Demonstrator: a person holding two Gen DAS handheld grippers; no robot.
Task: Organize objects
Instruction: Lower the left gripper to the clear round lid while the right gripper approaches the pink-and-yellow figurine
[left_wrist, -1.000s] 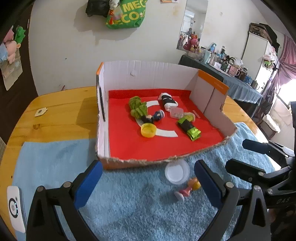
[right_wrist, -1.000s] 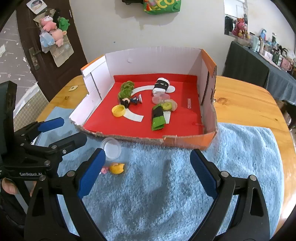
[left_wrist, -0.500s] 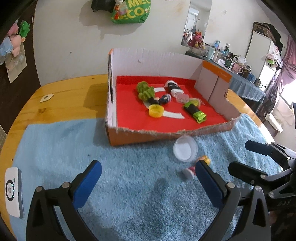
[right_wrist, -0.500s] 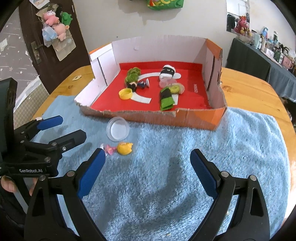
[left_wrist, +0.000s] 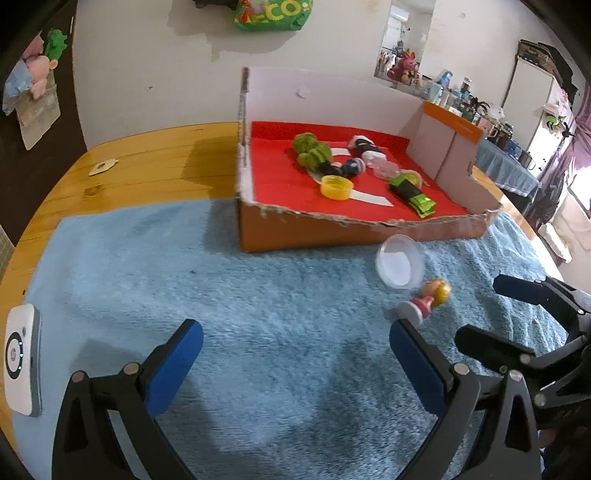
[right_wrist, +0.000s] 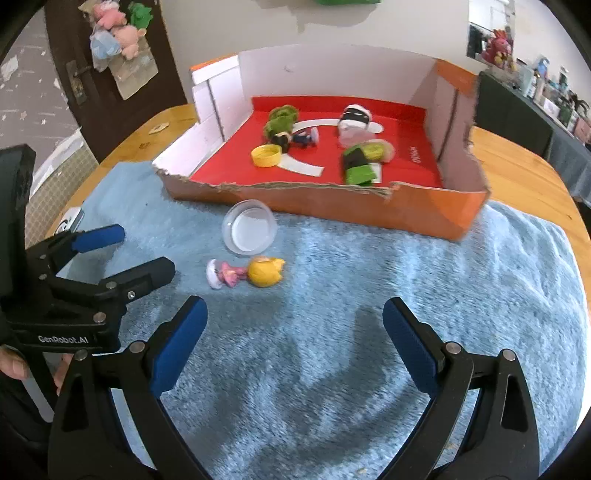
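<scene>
Both tools gape wide, holding nothing. The doll (right_wrist: 245, 273) lies on the blue towel (right_wrist: 369, 295) (long axis left-right) at centre-left of the right view, nearer the left tool (right_wrist: 147, 251) than the right tool (right_wrist: 293, 339).

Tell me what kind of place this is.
Most likely a lived-in home room, not a lab: a round wooden table under a blue fluffy towel, plush toys hanging on a dark door, and a side counter crowded with household clutter.

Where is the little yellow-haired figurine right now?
The figurine lies on the blue towel, just outside the cardboard box, beside the clear lid.
</scene>
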